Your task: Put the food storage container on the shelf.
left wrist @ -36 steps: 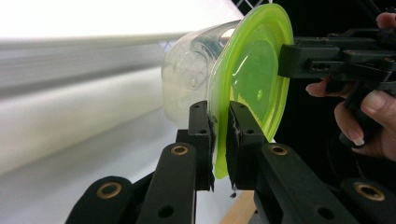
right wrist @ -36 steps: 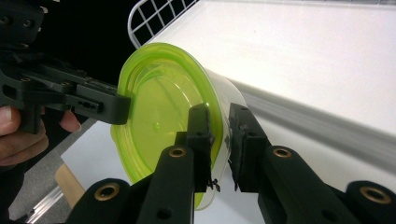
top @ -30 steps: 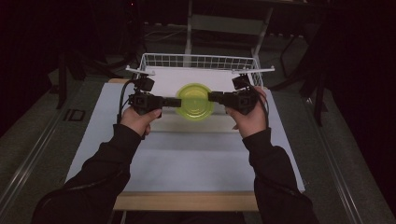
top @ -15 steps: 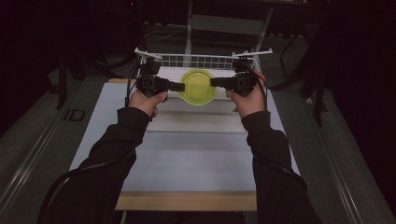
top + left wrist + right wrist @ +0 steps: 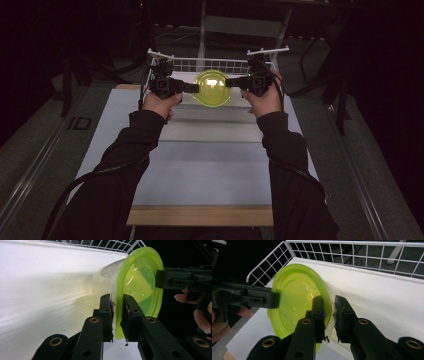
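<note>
Tongs: left tongs (image 5: pixel 192 88) clamped the near-left rim of the lidded container (image 5: pixel 212 88); right tongs (image 5: pixel 231 81) clamped its right rim.
Container: clear tub, green lid (image 5: pixel 140 285), carried between both tongs, level with each hand, lid up.
Relation: wire basket (image 5: pixel 215 64) stood just beyond, on the far side; both hands equally near.
Table: white sheet (image 5: pixel 210 150), bare.
Room: dark surroundings.

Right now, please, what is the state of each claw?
Left claw: closed on the rim of the green-lidded container.
Right claw: closed on the opposite rim of the same container.
</note>
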### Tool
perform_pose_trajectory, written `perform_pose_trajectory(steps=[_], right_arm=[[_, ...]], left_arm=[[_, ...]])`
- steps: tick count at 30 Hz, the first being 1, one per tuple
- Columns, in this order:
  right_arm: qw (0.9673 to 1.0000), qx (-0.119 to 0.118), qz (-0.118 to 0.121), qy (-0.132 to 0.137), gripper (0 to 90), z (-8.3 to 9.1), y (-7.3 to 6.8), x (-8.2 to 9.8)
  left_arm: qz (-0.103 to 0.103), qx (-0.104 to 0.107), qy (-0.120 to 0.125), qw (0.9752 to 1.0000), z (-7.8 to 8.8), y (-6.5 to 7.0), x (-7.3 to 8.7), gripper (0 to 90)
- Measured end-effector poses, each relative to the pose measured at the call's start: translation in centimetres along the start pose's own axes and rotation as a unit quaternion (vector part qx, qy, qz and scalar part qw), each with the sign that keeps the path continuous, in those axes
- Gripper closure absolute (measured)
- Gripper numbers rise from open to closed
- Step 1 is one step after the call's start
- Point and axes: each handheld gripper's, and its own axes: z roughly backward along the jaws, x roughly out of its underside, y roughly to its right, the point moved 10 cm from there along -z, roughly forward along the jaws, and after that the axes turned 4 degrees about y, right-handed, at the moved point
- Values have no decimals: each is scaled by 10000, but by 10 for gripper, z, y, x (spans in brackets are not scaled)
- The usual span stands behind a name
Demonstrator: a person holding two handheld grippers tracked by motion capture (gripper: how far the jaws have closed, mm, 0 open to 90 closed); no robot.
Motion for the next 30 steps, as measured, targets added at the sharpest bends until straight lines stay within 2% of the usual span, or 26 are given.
perform_pose_trajectory(steps=[3,5,6,7,9,11,13,15,16,17,19,22,26,27,29,30], right_arm=[[9999,13,-108,-71,788,-3,4,-4],[9997,32,-179,-142,782,-6,7,-6],[9996,62,-200,-168,775,-7,9,-7],[9996,75,-211,-197,759,-9,10,-7],[9994,189,-148,-232,698,-13,13,-7],[9994,207,-126,-237,682,-17,16,-7],[9994,291,-85,-161,636,-18,19,-9],[9995,269,-79,-129,620,-19,19,-10],[9995,323,0,-33,566,-18,22,-13],[9995,317,13,43,555,-17,22,-15],[9994,301,66,142,503,-13,23,-18],[9990,278,128,338,489,-3,22,-23],[9982,207,393,401,485,10,9,-18],[9981,146,441,415,492,13,5,-16],[9974,131,536,464,527,18,0,-11],[9972,82,581,462,556,20,-4,-7]], left_arm=[[69,-61,30,10000,-3,-2,-4,792],[46,-126,80,9999,-5,-3,-8,769],[36,-132,99,9999,-6,-3,-9,713],[6,-159,117,9998,-8,-3,-10,709],[-27,-239,121,9996,-12,-4,-11,645],[-51,-299,145,9994,-15,-5,-12,594],[-124,-421,223,9988,-17,-9,-15,550],[-66,-413,303,9987,-16,-11,-18,522],[-110,-461,323,9984,-16,-12,-20,484],[-158,-504,358,9980,-14,-12,-21,460],[-117,-482,441,9978,-10,-12,-23,443],[-270,-515,569,9967,0,-10,-24,421],[-321,-341,742,9961,16,-6,-21,381],[-343,-204,820,9958,21,-5,-20,351],[-534,6,998,9936,27,-1,-17,273],[-718,33,1097,9914,31,1,-14,259]])
